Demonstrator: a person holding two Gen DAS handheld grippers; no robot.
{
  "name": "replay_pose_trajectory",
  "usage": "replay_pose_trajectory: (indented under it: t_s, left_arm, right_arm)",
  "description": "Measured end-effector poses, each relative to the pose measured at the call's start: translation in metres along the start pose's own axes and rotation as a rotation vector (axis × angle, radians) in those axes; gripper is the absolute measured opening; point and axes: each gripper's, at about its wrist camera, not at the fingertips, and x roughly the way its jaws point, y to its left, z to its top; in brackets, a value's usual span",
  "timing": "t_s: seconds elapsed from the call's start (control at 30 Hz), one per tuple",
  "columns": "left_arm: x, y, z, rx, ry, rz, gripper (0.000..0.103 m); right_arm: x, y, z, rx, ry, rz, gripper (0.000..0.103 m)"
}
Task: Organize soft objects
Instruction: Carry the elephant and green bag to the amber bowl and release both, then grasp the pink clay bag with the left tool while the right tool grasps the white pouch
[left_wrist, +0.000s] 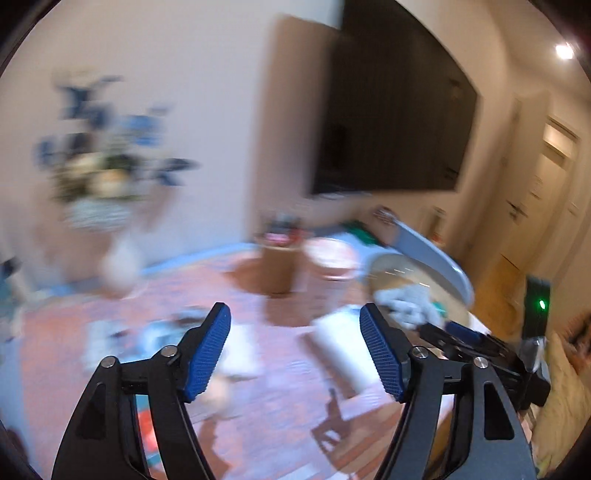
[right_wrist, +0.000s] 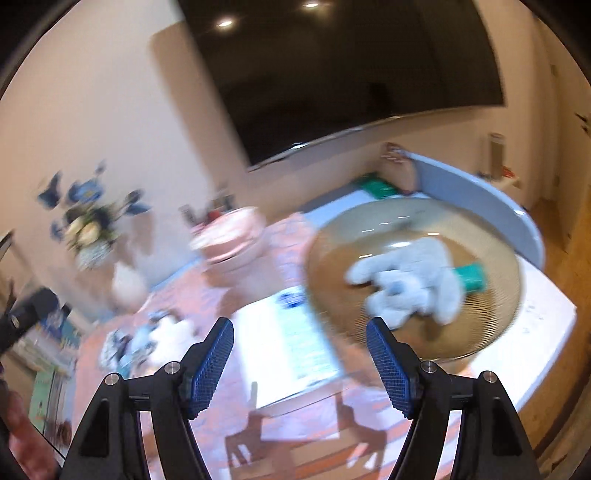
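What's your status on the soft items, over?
Left gripper and right gripper open, empty. Grey plush toy lies in the round bowl. White packet flat beside it; nothing blocking.

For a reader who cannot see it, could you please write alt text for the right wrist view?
The right gripper is open and empty above a pink-clothed table, the picture blurred. Ahead to the right, a round basket holds a pale grey soft toy; a white packet lies beyond the fingers and a dark screen hangs on the wall.
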Motion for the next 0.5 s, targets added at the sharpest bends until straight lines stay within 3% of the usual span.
replay_pose_trajectory:
  t_s: [0.17, 0.3, 0.43, 0.5]
  left_arm:
    - [-0.061, 0.071, -0.011, -0.087, -0.022, 0.193, 0.072]
    - [-0.091, 0.107, -0.021, -0.125, -0.028, 0.294, 0.073]
    - [-0.081, 0.135, -0.045, -0.167, 0.012, 0.309, 0.079]
    - [-0.059, 0.146, -0.065, -0.207, 0.065, 0.272, 0.079]
  right_arm:
    - [0.013, 0.059, -0.022, -0.103, 0.043, 0.088, 0.073]
    - [0.028, 0.100, -0.038, -0.177, 0.086, 0.135, 0.073]
    - [0.046, 0.128, -0.053, -0.222, 0.142, 0.170, 0.073]
    - [0.058, 0.139, -0.060, -0.240, 0.173, 0.177, 0.073]
